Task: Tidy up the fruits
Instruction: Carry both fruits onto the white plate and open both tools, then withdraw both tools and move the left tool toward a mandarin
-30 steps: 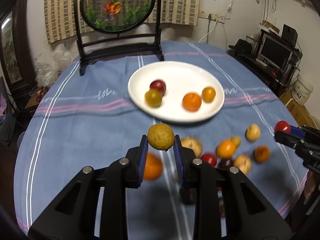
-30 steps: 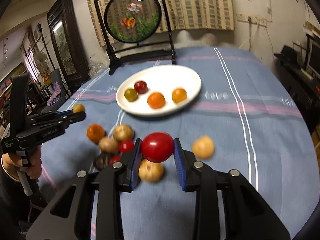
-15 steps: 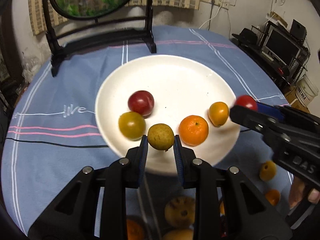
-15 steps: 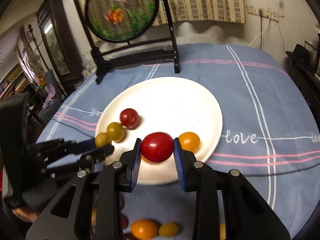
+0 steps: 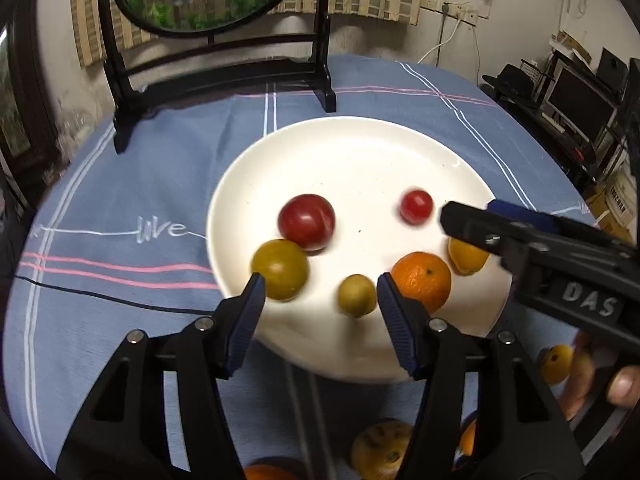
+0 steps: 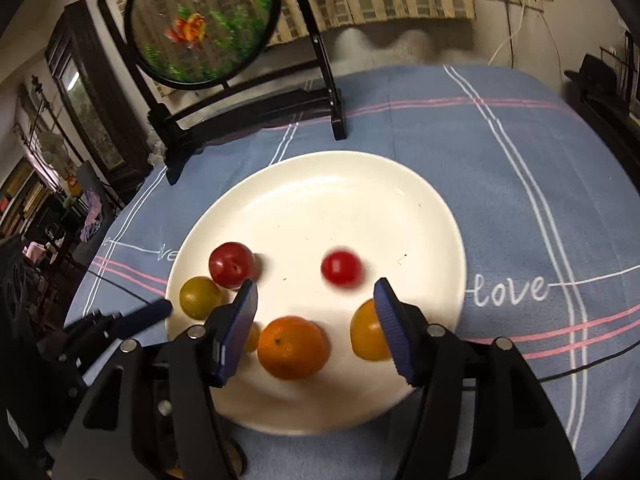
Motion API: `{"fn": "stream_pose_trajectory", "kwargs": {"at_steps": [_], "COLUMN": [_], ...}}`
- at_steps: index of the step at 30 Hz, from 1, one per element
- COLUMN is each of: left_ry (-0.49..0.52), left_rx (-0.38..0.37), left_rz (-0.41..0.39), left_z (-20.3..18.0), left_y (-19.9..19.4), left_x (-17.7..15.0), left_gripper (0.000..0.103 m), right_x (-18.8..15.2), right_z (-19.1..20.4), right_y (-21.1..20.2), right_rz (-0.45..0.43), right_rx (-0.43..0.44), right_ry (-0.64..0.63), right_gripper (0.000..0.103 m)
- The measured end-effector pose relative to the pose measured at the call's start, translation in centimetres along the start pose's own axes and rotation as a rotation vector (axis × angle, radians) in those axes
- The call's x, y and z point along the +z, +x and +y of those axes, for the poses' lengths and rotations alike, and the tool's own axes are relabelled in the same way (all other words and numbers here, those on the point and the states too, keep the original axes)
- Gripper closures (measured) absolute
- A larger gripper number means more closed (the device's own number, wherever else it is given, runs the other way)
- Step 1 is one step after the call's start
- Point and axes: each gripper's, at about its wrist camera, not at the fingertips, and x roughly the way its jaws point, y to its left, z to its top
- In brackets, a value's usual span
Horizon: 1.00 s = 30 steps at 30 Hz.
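A white plate [image 5: 320, 130] [image 6: 400, 184] holds several fruits. My left gripper [image 5: 320, 308] hangs over its near rim, its jaws opening. A small yellow-green fruit [image 5: 357, 295] lies blurred on the plate between the fingers, free of both pads. My right gripper [image 6: 316, 300] is also opening. A small red fruit [image 6: 341, 268] [image 5: 417, 207] sits blurred on the plate just beyond its tips, untouched. On the plate too are a dark red plum [image 5: 307, 222], an olive fruit [image 5: 280, 269], an orange [image 5: 422, 282] [image 6: 292, 347] and a yellow-orange fruit [image 6: 368, 336].
A round painted screen on a black stand [image 5: 224, 68] [image 6: 240, 100] rises behind the plate. Loose fruits [image 5: 380, 450] lie on the blue striped cloth near the front edge. A person's hand [image 5: 616, 388] holds the right gripper. A desk with monitors [image 5: 580, 100] stands at the right.
Both grippers came forward from the loose fruits to above the plate, then opened. The yellow-green fruit and the red fruit left the pads and now lie on the plate.
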Motion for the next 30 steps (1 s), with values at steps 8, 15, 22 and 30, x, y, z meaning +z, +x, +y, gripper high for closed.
{"fn": "stream_pose_trajectory", "kwargs": {"at_steps": [8,15,22,30], "left_ry": [-0.059,-0.062,-0.044,-0.021], "left_rx": [-0.072,-0.061,-0.029,0.041], "left_rz": [0.008,-0.029,-0.066,-0.080], "left_z": [1.6,2.3,2.1,2.7], "left_y": [-3.5,-6.9,-9.9,-11.5], "left_x": [-2.3,-5.8,-9.8,-13.5], "left_gripper": [0.035,0.028,0.022,0.021], "right_x": [-2.9,-6.6,-11.6,-16.3], "right_z": [-2.0,-3.5,-2.1,-1.3], "right_y": [-4.0,-7.6,-11.3,-13.4], "right_rz": [0.005,0.013,-0.017,-0.013], "right_rx": [-0.002,-0.039,-0.102,-0.119], "right_ry": [0.054,0.081,-0.005,-0.065], "right_gripper": [0.036,0.036,0.034,0.034]}}
